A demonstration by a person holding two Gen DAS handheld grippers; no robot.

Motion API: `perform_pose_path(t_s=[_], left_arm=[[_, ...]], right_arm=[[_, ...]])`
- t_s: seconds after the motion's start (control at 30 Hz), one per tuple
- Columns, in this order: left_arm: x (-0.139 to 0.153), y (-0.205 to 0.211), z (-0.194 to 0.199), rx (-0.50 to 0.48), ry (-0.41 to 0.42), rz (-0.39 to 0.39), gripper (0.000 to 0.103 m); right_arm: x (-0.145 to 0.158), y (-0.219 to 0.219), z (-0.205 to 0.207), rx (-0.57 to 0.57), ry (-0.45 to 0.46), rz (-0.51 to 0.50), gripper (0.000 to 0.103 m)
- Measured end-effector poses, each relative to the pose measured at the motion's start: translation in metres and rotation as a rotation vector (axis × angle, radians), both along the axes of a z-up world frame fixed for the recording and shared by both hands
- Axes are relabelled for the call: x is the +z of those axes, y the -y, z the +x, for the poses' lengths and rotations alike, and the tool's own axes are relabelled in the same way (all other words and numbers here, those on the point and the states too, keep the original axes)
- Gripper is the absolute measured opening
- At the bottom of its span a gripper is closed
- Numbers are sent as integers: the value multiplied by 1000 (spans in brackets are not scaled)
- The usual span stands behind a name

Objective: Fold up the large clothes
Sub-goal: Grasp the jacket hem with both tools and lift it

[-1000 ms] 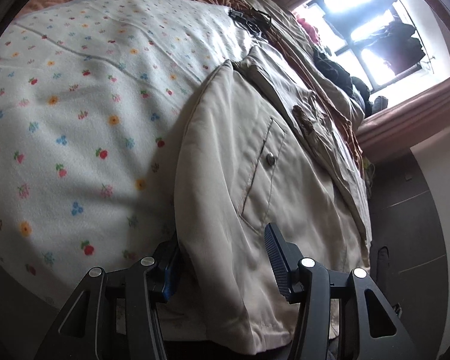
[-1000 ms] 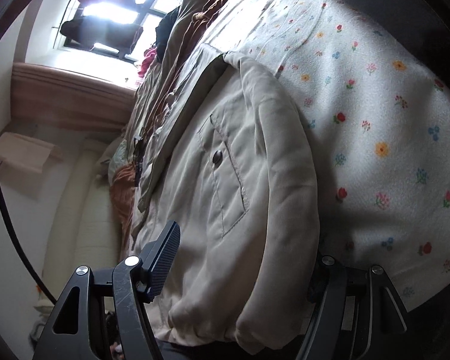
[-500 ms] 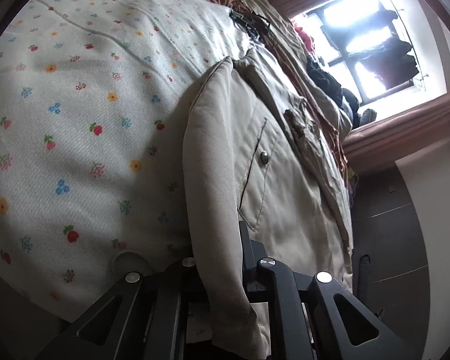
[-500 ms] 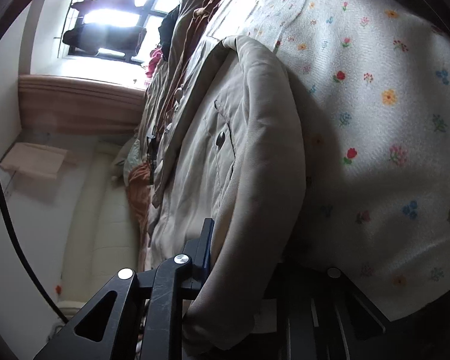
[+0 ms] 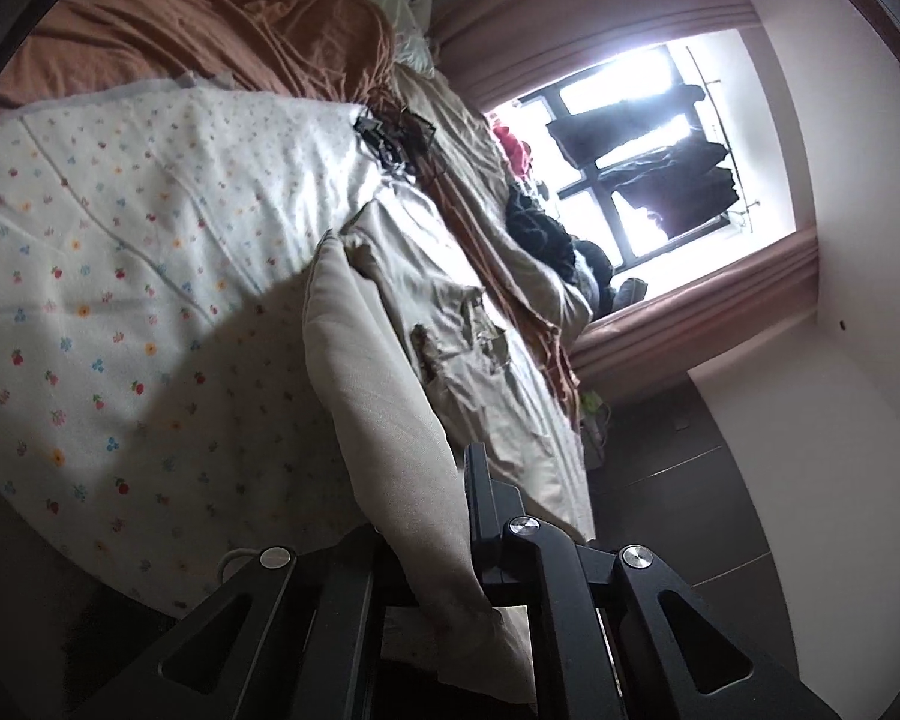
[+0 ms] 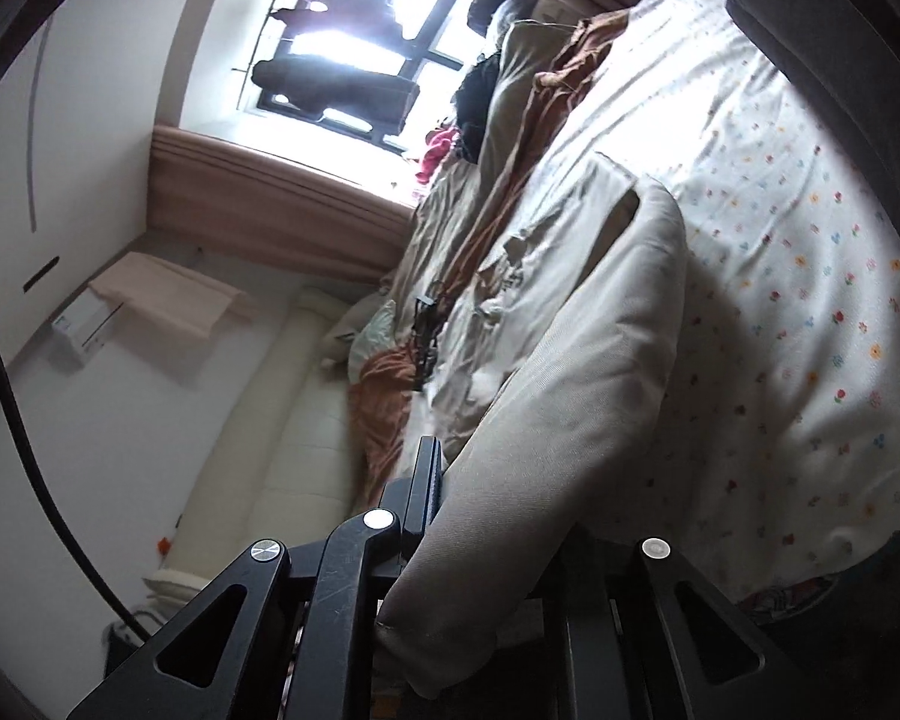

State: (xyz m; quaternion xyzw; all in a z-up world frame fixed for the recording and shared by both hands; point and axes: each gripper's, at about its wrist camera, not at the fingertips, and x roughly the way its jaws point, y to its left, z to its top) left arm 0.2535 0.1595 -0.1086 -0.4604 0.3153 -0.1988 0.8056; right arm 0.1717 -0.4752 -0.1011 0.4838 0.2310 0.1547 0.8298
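Jacket (image 5: 384, 396) hem clamped in left gripper (image 5: 444, 546) and right gripper (image 6: 486, 540), rest draped on floral sheet (image 5: 120, 300): lift evenly, keep taut, carry toward collar.

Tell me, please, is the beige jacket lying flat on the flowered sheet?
No. The beige jacket has its near edge raised off the flowered sheet, pinched in both grippers; the far part lies down.

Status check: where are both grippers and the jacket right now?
Left gripper shut on beige jacket hem. Right gripper closing on the other corner. Floral sheet ahead shows nothing in the way.
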Motion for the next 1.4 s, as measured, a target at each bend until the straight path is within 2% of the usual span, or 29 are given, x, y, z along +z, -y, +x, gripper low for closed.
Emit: perform_pose_path(t_s=[0.2, 0.4, 0.57, 0.7, 0.93, 1.4], left_arm=[[61, -8, -33, 6, 130, -17, 5], [104, -23, -81, 38, 234, -38, 5], [125, -35, -106, 58, 282, -60, 5], [124, -41, -115, 94, 283, -54, 5], [106, -43, -87, 107, 222, -51, 6], [94, -24, 27, 108, 153, 4, 6]], right_arm=[[57, -17, -26, 26, 113, -31, 14], [96, -31, -58, 62, 212, -47, 14], [110, -37, -83, 75, 256, -64, 14], [112, -42, -83, 71, 257, -101, 14], [102, -36, -55, 46, 214, -115, 14], [88, -16, 48, -30, 158, -92, 14]])
